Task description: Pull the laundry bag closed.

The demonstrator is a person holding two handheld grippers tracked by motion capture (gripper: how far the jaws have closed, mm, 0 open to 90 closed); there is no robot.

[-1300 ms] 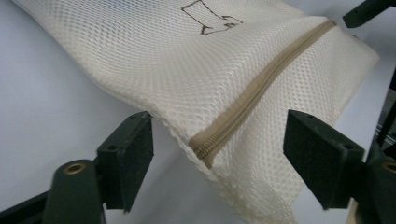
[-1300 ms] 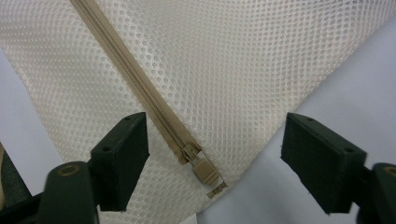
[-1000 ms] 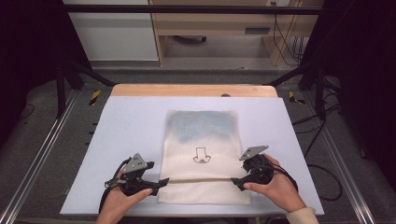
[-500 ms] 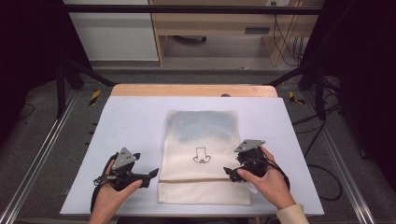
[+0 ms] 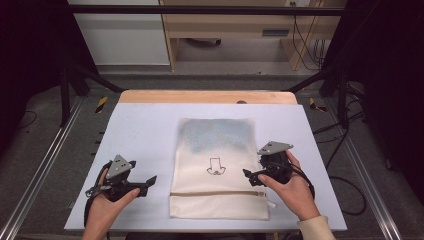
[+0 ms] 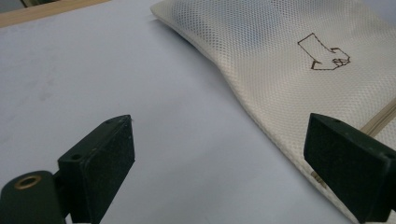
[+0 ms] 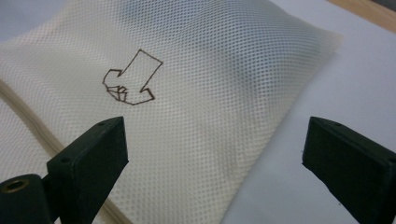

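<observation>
A cream mesh bag (image 5: pixel 216 140) with a brown stitched mark and a zip (image 5: pixel 220 193) near its front end lies flat on the pale table (image 5: pixel 145 130). My left gripper (image 5: pixel 150 181) hovers a short way left of the bag and is open, with bare table between its jaws. In the left gripper view (image 6: pixel 219 172), the bag (image 6: pixel 289 70) lies ahead and to the right. My right gripper (image 5: pixel 248 174) is over the bag's right edge. Its jaws (image 7: pixel 215 168) have just been opening and stand wide above the mesh (image 7: pixel 196 70), gripping nothing.
A wooden strip (image 5: pixel 200 96) runs along the table's far edge. Metal rails (image 5: pixel 45 170) flank the table, and cables (image 5: pixel 345 195) lie on the floor at the right. A shelf unit (image 5: pixel 240 30) stands beyond the table.
My left gripper has drawn away to the left from the bag's front left corner. The right gripper has lifted and shifted slightly farther along the bag's right edge. The bag lies still.
</observation>
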